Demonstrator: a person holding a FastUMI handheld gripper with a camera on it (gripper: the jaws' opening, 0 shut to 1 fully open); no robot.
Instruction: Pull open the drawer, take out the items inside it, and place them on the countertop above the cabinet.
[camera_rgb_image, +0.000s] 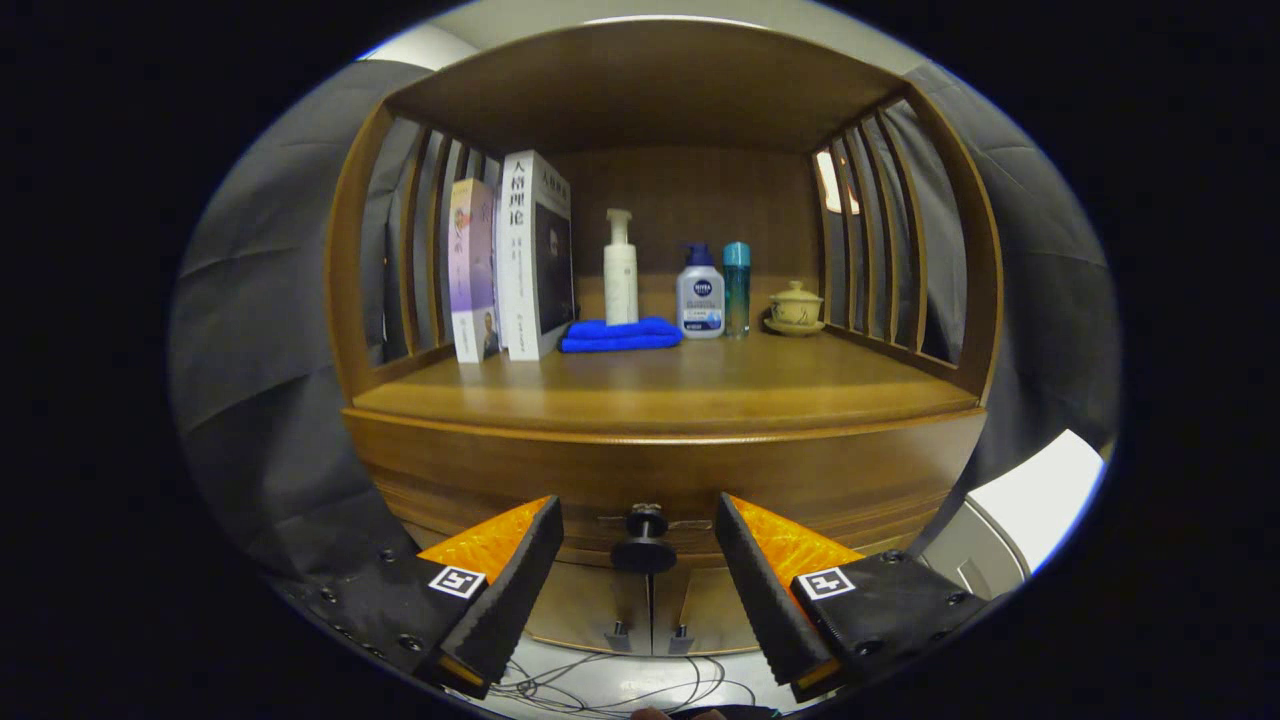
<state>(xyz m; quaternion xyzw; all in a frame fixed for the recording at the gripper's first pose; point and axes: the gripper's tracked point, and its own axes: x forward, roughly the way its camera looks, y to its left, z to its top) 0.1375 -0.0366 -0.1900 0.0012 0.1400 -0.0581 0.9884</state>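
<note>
A wooden cabinet faces me, its countertop (660, 390) at mid height under a shelf roof. Below the countertop runs the closed drawer front (500, 470), with a dark round knob (644, 540) at its middle. My gripper (640, 515) is open, and the knob sits in the gap between the two fingertips, a little beyond them and touching neither. The inside of the drawer is hidden. Under the drawer are two cabinet doors (590, 610) with small handles.
At the back of the countertop stand two books (510, 265), a white pump bottle (620, 270), a folded blue cloth (620, 335), a white-and-blue bottle (700, 295), a teal bottle (736, 285) and a lidded cup on a saucer (796, 308). Slatted side walls flank it. Cables (620, 685) lie on the floor.
</note>
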